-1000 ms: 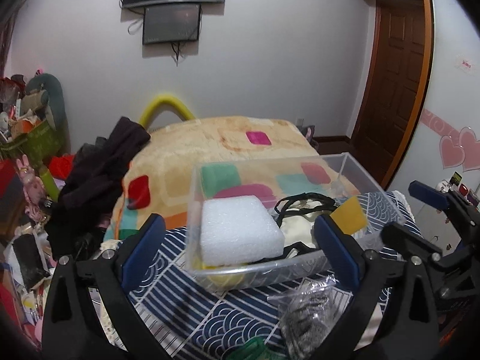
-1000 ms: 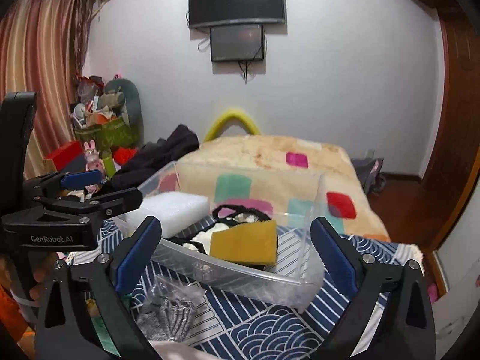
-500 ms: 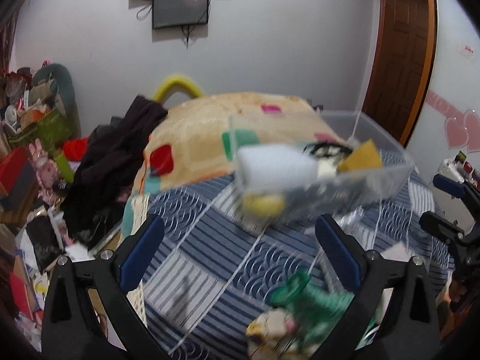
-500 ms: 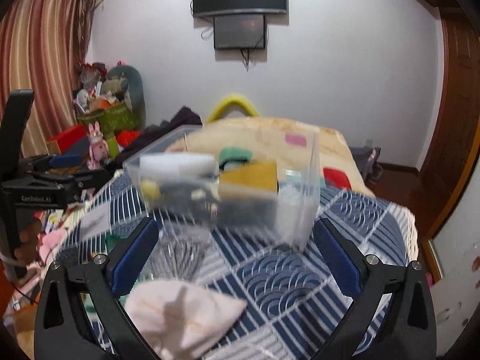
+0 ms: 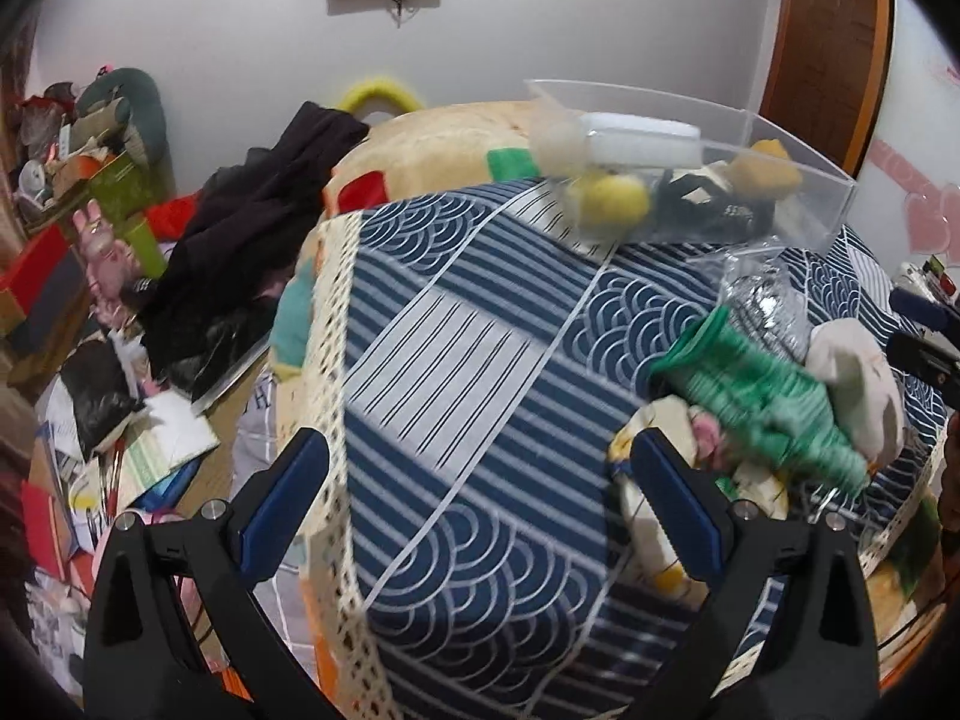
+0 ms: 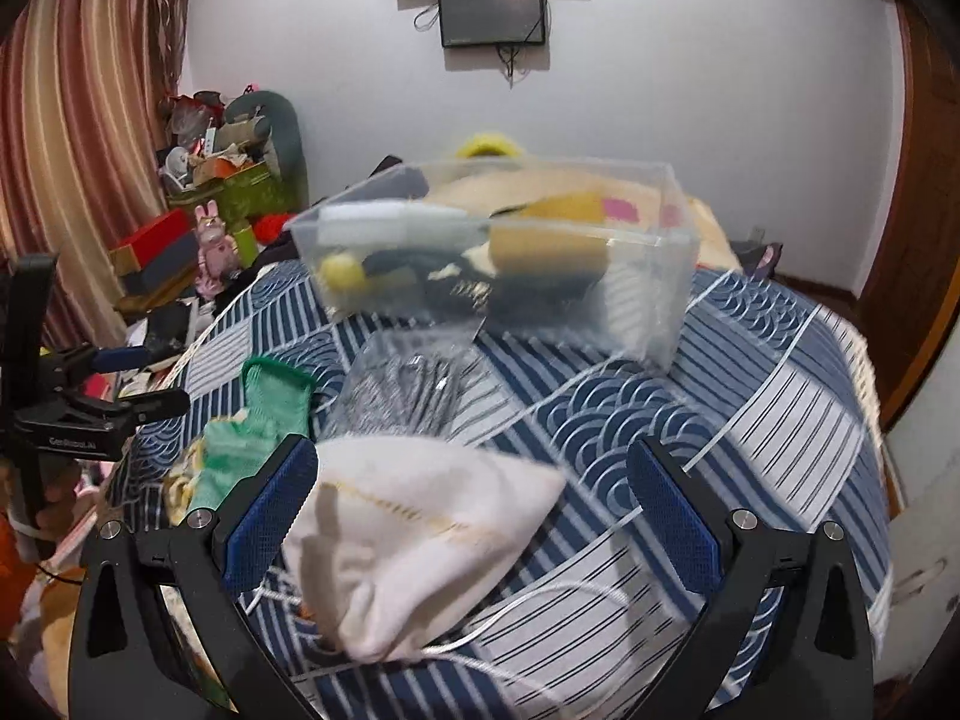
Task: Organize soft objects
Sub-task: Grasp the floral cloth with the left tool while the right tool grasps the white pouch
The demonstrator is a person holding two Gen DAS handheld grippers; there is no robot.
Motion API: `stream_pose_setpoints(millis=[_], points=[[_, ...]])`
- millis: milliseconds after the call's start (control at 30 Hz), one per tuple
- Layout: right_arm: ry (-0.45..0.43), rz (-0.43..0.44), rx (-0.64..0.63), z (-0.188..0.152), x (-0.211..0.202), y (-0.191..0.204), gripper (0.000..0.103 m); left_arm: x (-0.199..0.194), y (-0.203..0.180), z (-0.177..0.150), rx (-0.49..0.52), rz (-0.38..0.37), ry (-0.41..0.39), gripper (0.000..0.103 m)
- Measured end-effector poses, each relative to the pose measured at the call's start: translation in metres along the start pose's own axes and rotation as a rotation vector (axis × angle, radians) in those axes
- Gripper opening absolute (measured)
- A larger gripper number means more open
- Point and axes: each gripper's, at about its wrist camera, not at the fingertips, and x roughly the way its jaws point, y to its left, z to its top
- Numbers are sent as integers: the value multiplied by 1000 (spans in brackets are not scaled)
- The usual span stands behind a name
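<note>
- We see the left gripper [image 5: 480, 495] with its jaws spread wide and nothing between them, above the blue patterned cloth [image 5: 480, 360] near its lace edge.
- We see the right gripper [image 6: 474, 510] likewise released, jaws wide apart; the white pouch [image 6: 414, 540] lies on the cloth between them, just beside the left pad [image 6: 270, 516], though we cannot tell whether it touches.
- A clear bin [image 6: 660, 300] rests on the far part of the cloth; through its wall we make out a white foam block [image 6: 384, 222], a yellow ball [image 6: 342, 270], a mustard sponge [image 6: 552, 240] and dark straps [image 6: 456, 282], all blurred.
- A clear bag [image 6: 414, 384] of grey contents lies just in front of the bin, between it and the pouch.
- A green glove [image 6: 264, 414] lies left of the bag, resting on a floral cloth [image 5: 654, 516]; in the left wrist view it sits just beside the pouch.
- In the right wrist view, we note the left gripper's body at the left edge, well apart from the bin.
- Beyond the cloth we see a patchwork blanket [image 5: 456, 138], dark clothes [image 5: 264, 204] and a wall screen [image 6: 492, 12].
</note>
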Motion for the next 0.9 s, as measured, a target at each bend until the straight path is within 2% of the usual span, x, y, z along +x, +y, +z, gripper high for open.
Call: stream_pose_setpoints(millis=[167, 367, 467, 533, 567, 633, 667, 733, 800, 900], points=[[42, 26, -3, -12, 7, 7, 103, -5, 1, -10, -54, -69, -11, 102], [84, 39, 13, -23, 22, 10, 101, -10, -34, -15, -11, -117, -29, 102], [93, 56, 22, -24, 23, 10, 87, -7, -49, -16, 18, -143, -18, 102], [97, 87, 27, -25, 22, 9, 72, -2, -58, -17, 35, -151, 2, 102], [96, 101, 32, -25, 21, 9, 68, 1, -62, -19, 42, -153, 14, 102], [96, 124, 42, -26, 21, 8, 50, 6, -68, -22, 52, -162, 36, 102], [98, 133, 42, -26, 22, 9, 47, 8, -71, -23, 56, -169, 45, 102], [92, 130, 33, -27, 20, 12, 30, 13, -77, -26, 67, -171, 56, 102], [83, 125, 27, -26, 17, 12, 26, 14, -84, -29, 88, -161, 43, 102], [61, 115, 27, -25, 12, 10, 24, 15, -90, -29, 102, -146, 25, 91]])
